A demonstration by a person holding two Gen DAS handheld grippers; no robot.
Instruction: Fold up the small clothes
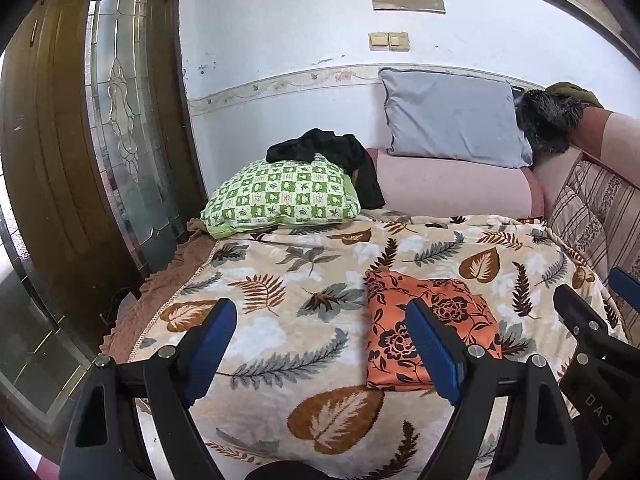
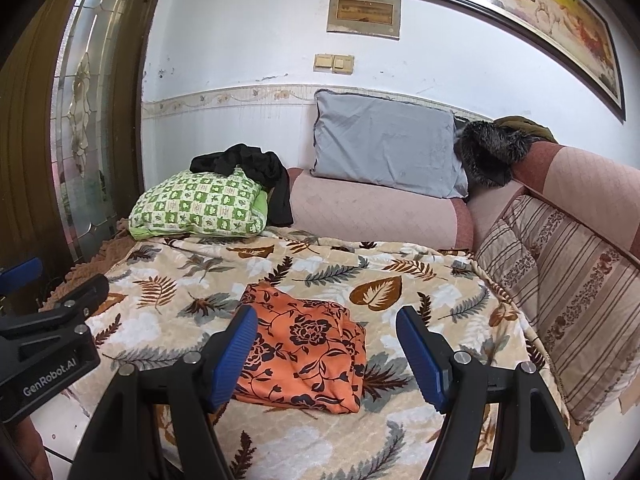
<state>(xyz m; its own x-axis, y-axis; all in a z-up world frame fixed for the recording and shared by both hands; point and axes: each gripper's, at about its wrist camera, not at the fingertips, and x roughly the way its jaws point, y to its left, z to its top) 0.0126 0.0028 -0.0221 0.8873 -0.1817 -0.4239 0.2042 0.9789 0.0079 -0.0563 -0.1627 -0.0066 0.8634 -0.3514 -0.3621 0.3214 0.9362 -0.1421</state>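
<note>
Orange floral cloth (image 2: 304, 344), already folded into a compact bundle, lies on your leaf-print blanket (image 2: 280, 264). Your left gripper (image 1: 324, 344) and right gripper (image 2: 326, 350) hover near it, fingers spread wide and holding nothing.

White wall (image 2: 248, 40), wooden glazed door (image 1: 60, 152), pink sofa (image 2: 580, 184), framed painting (image 2: 520, 8).
</note>
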